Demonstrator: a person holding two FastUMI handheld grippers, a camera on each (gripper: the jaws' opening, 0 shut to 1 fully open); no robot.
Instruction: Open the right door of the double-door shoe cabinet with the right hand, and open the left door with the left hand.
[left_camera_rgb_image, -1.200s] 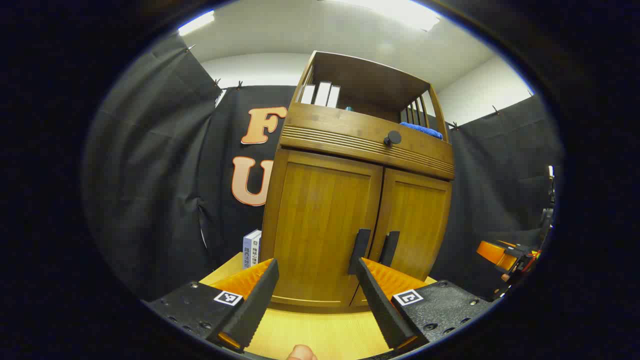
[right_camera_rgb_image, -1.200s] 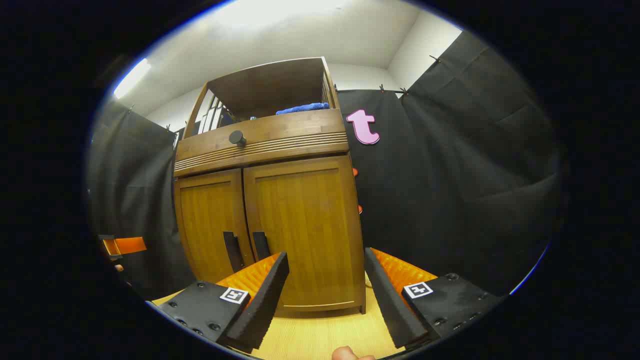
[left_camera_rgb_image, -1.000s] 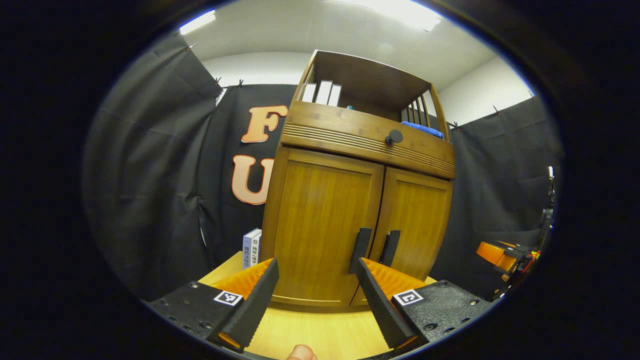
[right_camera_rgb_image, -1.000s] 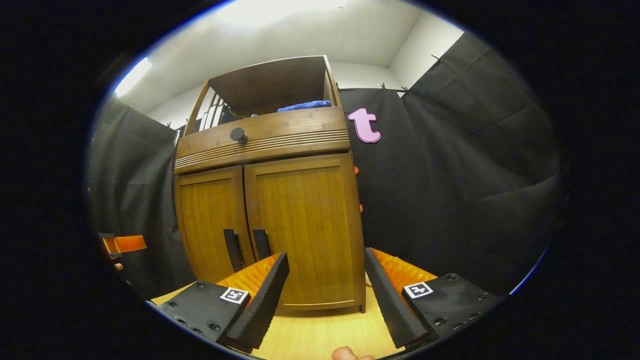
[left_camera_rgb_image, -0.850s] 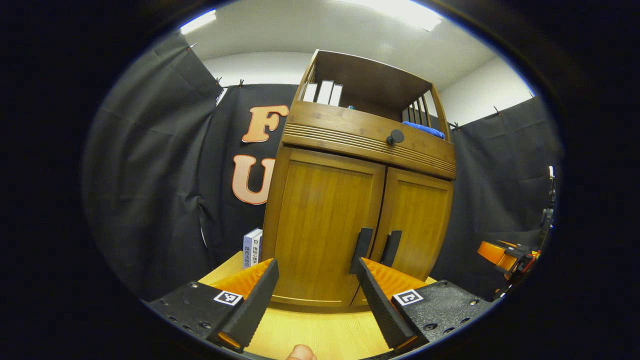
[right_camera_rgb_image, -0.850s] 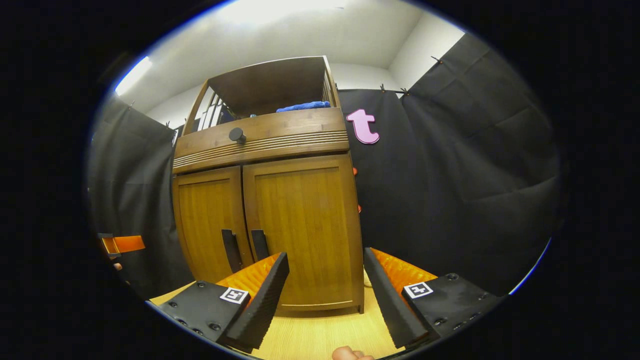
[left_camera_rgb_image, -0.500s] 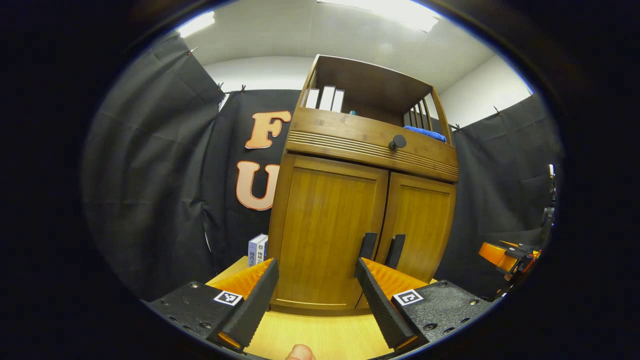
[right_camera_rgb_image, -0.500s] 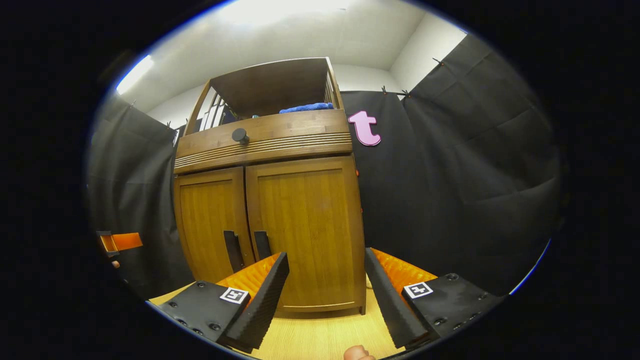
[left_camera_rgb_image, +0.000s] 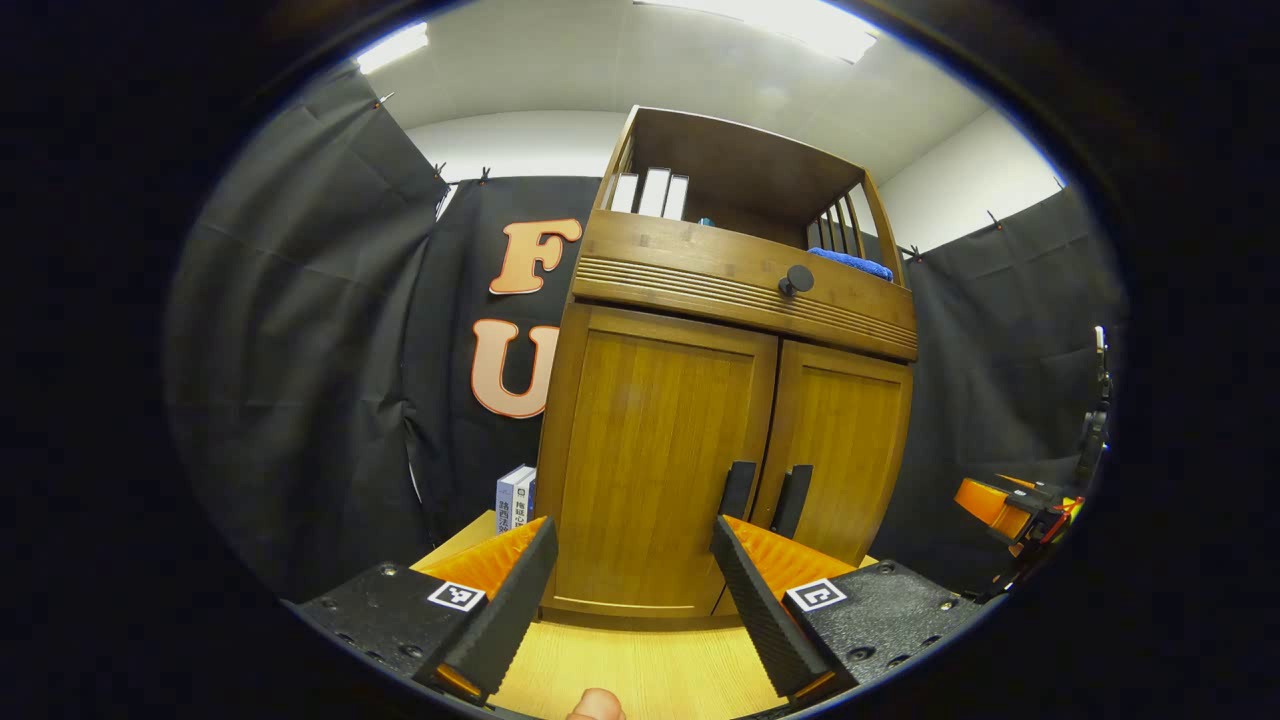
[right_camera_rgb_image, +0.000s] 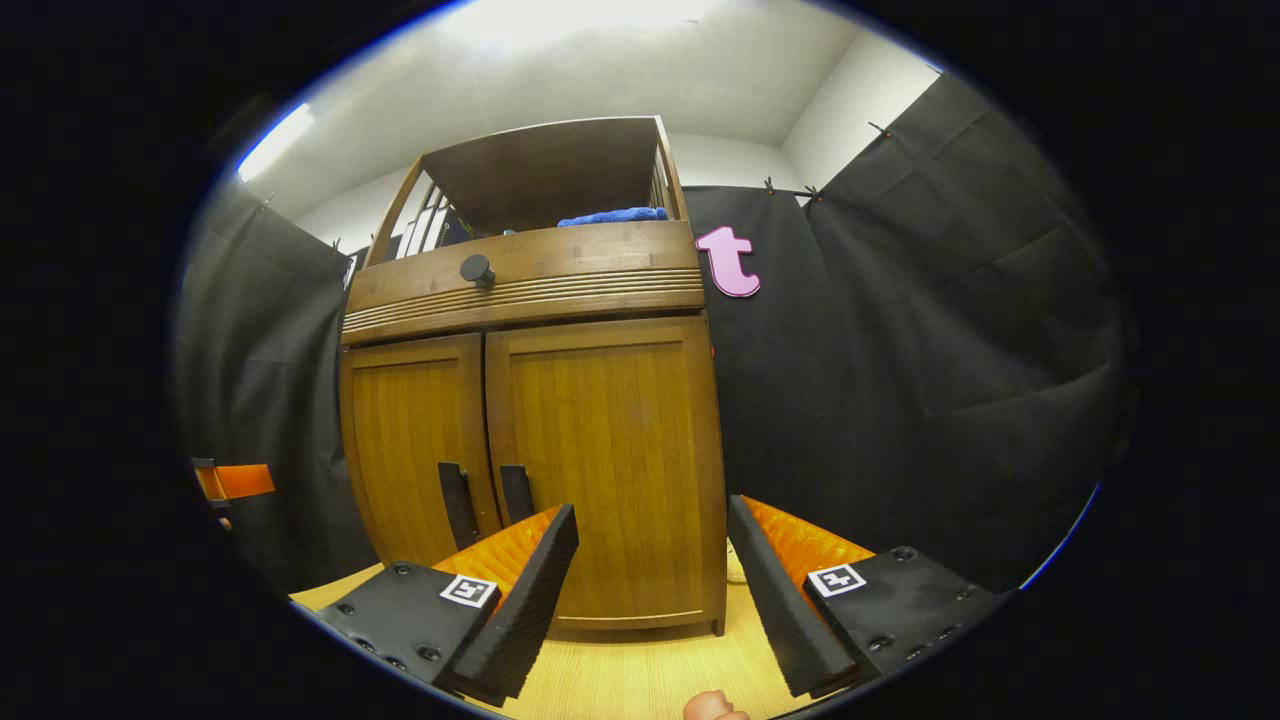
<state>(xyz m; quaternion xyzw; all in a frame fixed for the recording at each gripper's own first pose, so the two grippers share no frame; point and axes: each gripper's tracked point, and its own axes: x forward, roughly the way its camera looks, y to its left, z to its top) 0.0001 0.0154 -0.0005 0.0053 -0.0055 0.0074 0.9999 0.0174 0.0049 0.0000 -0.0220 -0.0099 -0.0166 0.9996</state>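
A wooden double-door shoe cabinet (left_camera_rgb_image: 700, 290) stands on a light wooden table, both doors closed. In the left gripper view the left door (left_camera_rgb_image: 650, 440) faces me, its dark vertical handle (left_camera_rgb_image: 738, 490) just above my right finger. My left gripper (left_camera_rgb_image: 630, 610) is open and empty, a short way in front of that door. In the right gripper view the right door (right_camera_rgb_image: 610, 450) is ahead, its dark handle (right_camera_rgb_image: 516, 494) above my left finger, the left door's handle (right_camera_rgb_image: 455, 505) beside it. My right gripper (right_camera_rgb_image: 650, 600) is open and empty.
A drawer with a round dark knob (left_camera_rgb_image: 798, 279) sits above the doors, and an open shelf on top holds white books (left_camera_rgb_image: 650, 192) and a blue cloth (left_camera_rgb_image: 850, 264). A small box (left_camera_rgb_image: 510, 497) stands left of the cabinet. The other gripper (left_camera_rgb_image: 1010, 505) shows at the far right.
Both grippers have shifted slightly; the cabinet looks a little nearer and its handles sit slightly higher in the right gripper view. Both doors stay closed, both grippers stay open.
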